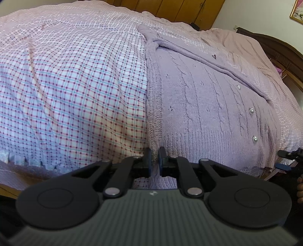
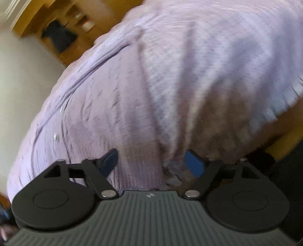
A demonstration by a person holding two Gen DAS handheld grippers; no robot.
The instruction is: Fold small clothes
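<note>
A lilac cable-knit cardigan with pearl buttons lies flat on the bed, its ribbed hem toward me. My left gripper is shut on the cardigan's near left hem corner, at the side edge. In the blurred right wrist view the same cardigan fills the frame. My right gripper is open, its blue pads either side of the hem, with knit fabric between them. The right gripper also shows at the far right edge of the left wrist view.
The bed is covered by a checked pink, blue and white sheet. A dark wooden headboard stands at the far right. Wooden cupboards line the back wall. The bed's near edge runs just below the grippers.
</note>
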